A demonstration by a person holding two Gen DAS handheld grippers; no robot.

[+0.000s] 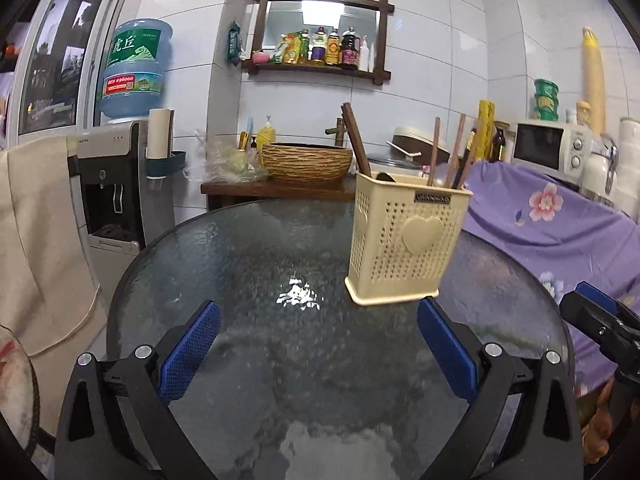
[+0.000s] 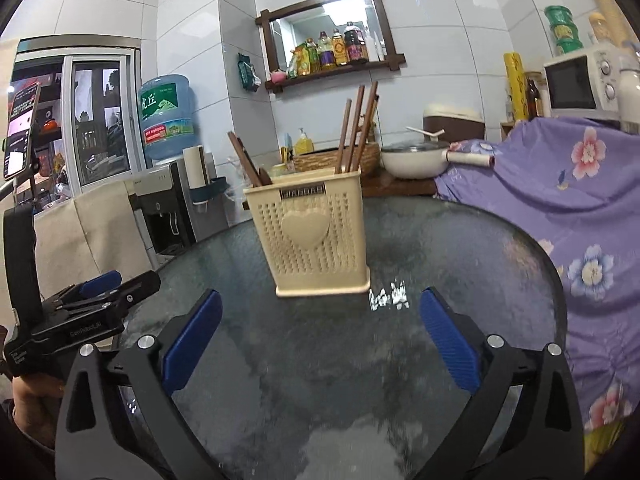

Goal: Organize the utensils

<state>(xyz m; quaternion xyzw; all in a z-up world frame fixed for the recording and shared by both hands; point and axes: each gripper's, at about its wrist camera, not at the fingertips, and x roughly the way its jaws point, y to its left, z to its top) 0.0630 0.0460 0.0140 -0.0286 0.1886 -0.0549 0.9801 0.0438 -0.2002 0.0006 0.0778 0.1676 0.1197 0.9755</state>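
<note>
A round glass table (image 1: 224,264) with a dark rim fills the middle of both views. Its top is bare except for one thing and some bright reflections of light.

To the right of the table there is a purple cloth with flowers (image 2: 560,208), which covers some furniture. On the left a beige cloth (image 1: 44,220) hangs beside a water dispenser (image 1: 112,184) that carries a blue water bottle (image 1: 134,68). Behind the table stands a low wooden stand with a woven bowl (image 1: 306,162) on it. On the tiled wall a wooden shelf with a mirror (image 1: 320,32) holds several bottles. A white microwave (image 1: 550,148) stands at the right, on the covered furniture.

The cream utensil holder (image 1: 404,240) stands upright on the table, on the far half, a little ahead of both grippers. It has small holes in its walls and a heart shape on the front. Brown chopsticks (image 2: 356,128) stand in one compartment and lean a little. In the other compartment a darker wooden handle (image 2: 244,158) leans toward the left; I cannot tell what utensil it is.

The left gripper (image 1: 318,344) hovers over the near part of the table. Its blue pads (image 1: 192,348) are wide apart and nothing is between them. The right gripper (image 2: 320,340) is in the same state, spread wide and empty, just in front of the holder and not touching it.
</note>
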